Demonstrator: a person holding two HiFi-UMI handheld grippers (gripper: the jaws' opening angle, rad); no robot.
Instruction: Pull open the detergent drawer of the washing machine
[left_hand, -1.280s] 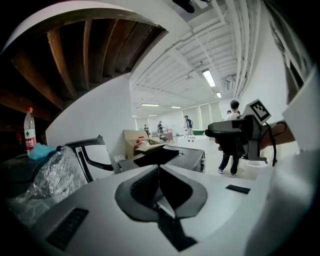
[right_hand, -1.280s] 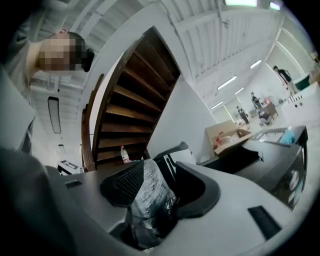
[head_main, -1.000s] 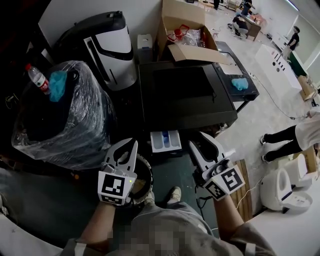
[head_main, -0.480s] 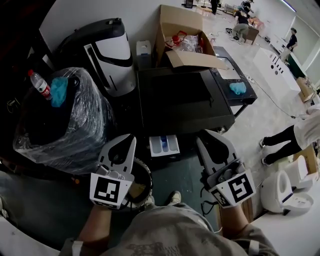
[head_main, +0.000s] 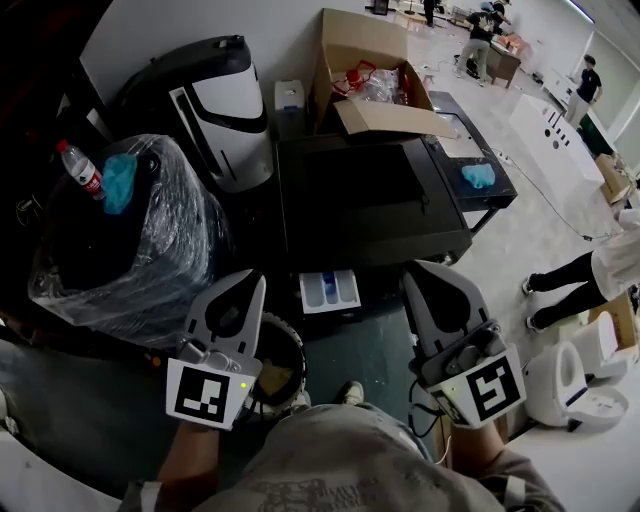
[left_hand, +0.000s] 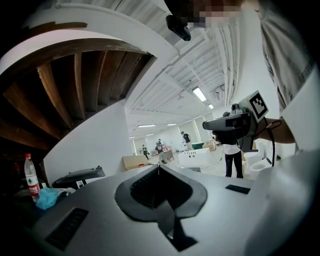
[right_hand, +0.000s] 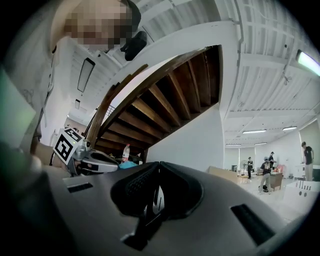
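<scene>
Head view: left claw (head_main: 259, 276) closed and empty, right claw (head_main: 408, 268) just closed on nothing, one at each side of the drawer (head_main: 330, 291), which already stands out of the washer (head_main: 370, 200), so a careless swing might knock it.

Right tongs (right_hand: 159, 164): jaws just closed, tips meeting, nothing between them. Left tongs (right_hand: 111, 167) stand at left, with a water bottle (right_hand: 126, 151) beyond them. Wooden stair underside (right_hand: 165, 95) overhead; people (right_hand: 265, 175) stand far right.
</scene>
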